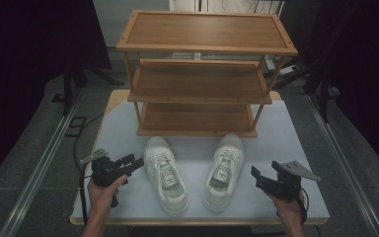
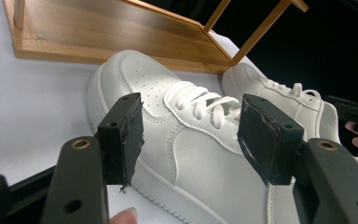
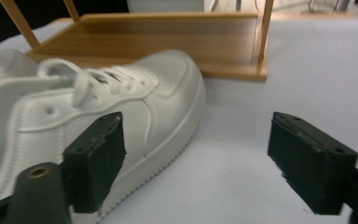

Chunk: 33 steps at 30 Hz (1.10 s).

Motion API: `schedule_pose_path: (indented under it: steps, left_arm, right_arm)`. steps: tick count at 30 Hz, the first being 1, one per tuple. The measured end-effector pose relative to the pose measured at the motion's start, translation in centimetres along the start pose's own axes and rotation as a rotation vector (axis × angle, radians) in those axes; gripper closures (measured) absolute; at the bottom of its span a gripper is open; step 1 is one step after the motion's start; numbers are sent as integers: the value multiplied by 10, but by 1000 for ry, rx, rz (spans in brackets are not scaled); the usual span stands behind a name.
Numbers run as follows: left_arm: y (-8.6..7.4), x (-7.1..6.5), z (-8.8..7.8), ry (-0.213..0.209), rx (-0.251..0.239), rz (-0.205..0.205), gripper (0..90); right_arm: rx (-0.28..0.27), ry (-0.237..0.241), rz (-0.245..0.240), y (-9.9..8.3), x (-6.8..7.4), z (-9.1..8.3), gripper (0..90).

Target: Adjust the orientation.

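Two white lace-up sneakers lie side by side on the pale table (image 1: 286, 128), toes toward a wooden three-shelf rack (image 1: 202, 74). The left sneaker (image 1: 166, 174) (image 2: 182, 140) is just right of my left gripper (image 1: 137, 163) (image 2: 190, 135), which is open and aimed at the shoe's side. The right sneaker (image 1: 224, 170) (image 3: 88, 112) lies left of my right gripper (image 1: 265, 173) (image 3: 196, 158), also open, its left pad (image 3: 98, 154) close to the sole. Neither gripper holds anything. The right sneaker (image 2: 289, 100) also lies behind the left one in the left gripper view.
The rack's bottom shelf (image 1: 197, 118) (image 3: 168, 39) (image 2: 116, 32) sits just beyond the toes, with thin posts at its corners. Dark curtains and floor rails flank the table. Bare table stretches on either side of the shoes.
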<state>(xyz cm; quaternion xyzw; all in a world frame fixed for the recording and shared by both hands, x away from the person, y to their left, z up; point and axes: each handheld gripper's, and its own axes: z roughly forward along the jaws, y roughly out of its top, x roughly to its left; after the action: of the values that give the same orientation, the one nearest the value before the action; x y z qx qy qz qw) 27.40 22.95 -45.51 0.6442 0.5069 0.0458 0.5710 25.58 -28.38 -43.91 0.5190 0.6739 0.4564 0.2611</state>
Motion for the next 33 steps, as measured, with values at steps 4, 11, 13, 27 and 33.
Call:
schedule_pose_path:
  steps: [4,11,13,27,33]
  left_arm:
    - [-1,0,-3,-12,-3,-5,404]
    - [-1,2,-8,-14,-14,-14,404]
    - [1,2,-9,-22,-22,-18,404]
    - [0,-4,-8,-37,-14,-7,404]
    - [-1,-6,-8,-44,-14,-7,404]
  right_arm:
    - [-29,30,-18,7,6,-9,236]
    - [-77,100,-47,21,26,-21,274]
    - [-79,106,-50,21,28,-22,275]
    - [-101,284,-104,29,58,-34,529]
    - [-89,359,-154,27,80,-28,675]
